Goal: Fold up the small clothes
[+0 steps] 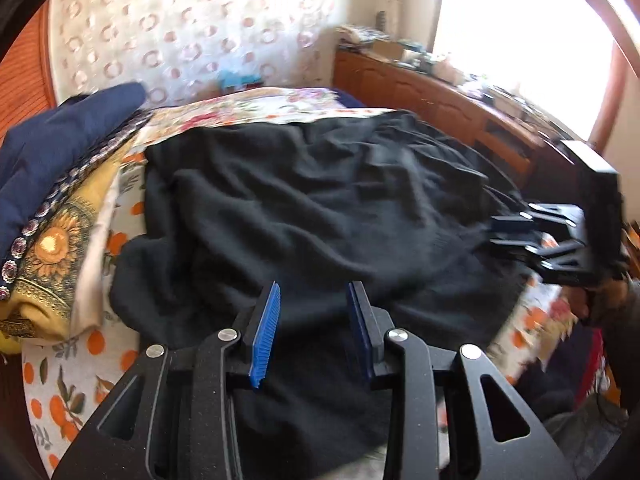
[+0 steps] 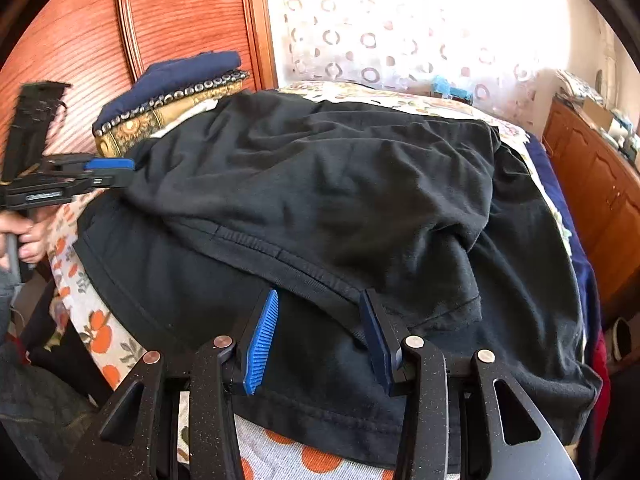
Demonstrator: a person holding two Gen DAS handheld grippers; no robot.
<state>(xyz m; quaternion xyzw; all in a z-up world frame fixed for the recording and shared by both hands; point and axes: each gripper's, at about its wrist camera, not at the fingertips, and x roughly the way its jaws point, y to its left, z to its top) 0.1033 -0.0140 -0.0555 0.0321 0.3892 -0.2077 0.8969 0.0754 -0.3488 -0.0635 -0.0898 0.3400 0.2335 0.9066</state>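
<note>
A black garment (image 1: 300, 200) (image 2: 320, 184) lies rumpled across the bed, its upper layer folded over so that a hem runs diagonally in the right wrist view. My left gripper (image 1: 314, 290) hovers over its near part. The blue pads stand apart with their faces bare. In the right wrist view the left gripper (image 2: 120, 174) has its tips at the garment's left edge. My right gripper (image 2: 320, 296) sits low over the hem, pads apart, with cloth beneath them. In the left wrist view the right gripper (image 1: 500, 232) is at the garment's right edge.
Folded clothes are stacked at the head end: a navy piece (image 1: 60, 148) (image 2: 172, 76) on a yellow sunflower cloth (image 1: 52, 256). The orange-print sheet (image 1: 60, 396) (image 2: 100, 332) shows around the garment. A wooden headboard (image 2: 180, 12) and a cluttered wooden cabinet (image 1: 420, 92) border the bed.
</note>
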